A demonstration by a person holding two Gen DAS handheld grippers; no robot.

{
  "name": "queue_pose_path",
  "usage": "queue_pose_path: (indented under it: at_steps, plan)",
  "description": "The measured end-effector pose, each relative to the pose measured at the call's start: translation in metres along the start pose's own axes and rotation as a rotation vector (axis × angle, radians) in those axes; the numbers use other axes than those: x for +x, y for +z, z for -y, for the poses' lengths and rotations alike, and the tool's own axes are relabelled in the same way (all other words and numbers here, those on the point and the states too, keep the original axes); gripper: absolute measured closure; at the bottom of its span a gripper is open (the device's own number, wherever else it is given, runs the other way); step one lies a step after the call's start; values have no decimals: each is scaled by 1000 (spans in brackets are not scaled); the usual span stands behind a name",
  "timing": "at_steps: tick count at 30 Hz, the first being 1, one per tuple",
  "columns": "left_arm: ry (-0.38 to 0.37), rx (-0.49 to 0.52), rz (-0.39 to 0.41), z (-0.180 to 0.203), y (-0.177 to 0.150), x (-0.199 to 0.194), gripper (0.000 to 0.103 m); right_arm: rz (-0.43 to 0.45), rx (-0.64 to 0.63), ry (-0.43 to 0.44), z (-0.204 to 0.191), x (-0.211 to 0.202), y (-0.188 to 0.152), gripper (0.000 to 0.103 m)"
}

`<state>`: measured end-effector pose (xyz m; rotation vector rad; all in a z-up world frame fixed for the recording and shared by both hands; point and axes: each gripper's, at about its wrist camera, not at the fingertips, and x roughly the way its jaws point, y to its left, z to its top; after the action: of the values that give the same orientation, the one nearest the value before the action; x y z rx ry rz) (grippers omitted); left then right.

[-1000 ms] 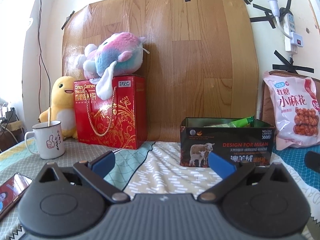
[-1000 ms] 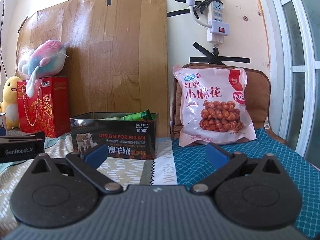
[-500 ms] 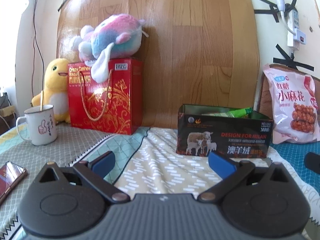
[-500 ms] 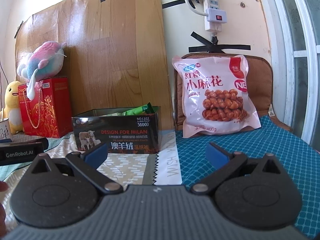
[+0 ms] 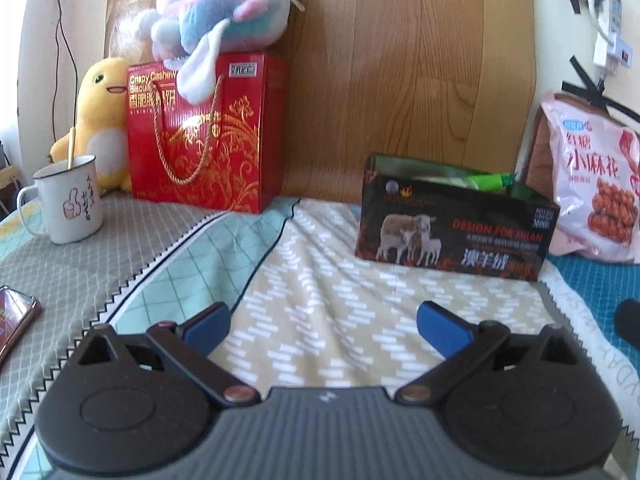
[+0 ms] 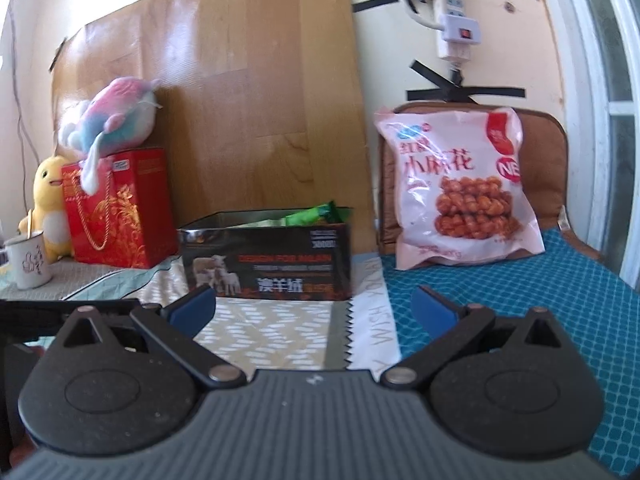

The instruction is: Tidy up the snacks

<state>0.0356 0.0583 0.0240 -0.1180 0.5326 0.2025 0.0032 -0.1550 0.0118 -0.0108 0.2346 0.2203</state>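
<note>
Now both my left claw [image 5: 322, 326] and right claw [image 6: 312, 306] gape wide, empty. I'd steer right to the pink snack bag [image 6: 460, 188], far right of the tin [image 6: 266, 256], pinching its top edge.

The dark tin [image 5: 452, 232] reads "DESIGN FOR MILAN" and "澳羊绒". Left of it, the red gift box [image 5: 208, 132] reads "Crispy Cashew Biscuit". Right of the tin, the pink snack bag [image 6: 460, 188] reads "小麻花".
</note>
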Motion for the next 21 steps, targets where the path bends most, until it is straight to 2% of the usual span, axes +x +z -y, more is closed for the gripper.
queue_pose_path:
  at_steps: [5,11,17,21]
  plan:
    - [18,19,10,3,-1,-3,0,-57,9,0,0,10,-9,0]
    - [56,98,38,16,-3,-7,0,-51,69,12,8,9,-9,0]
    - [53,131,66,27,-4,-9,0,-44,93,28,12,8,-9,0]
    - [44,237,91,42,6,-8,0,-46,146,39,22,9,-9,0]
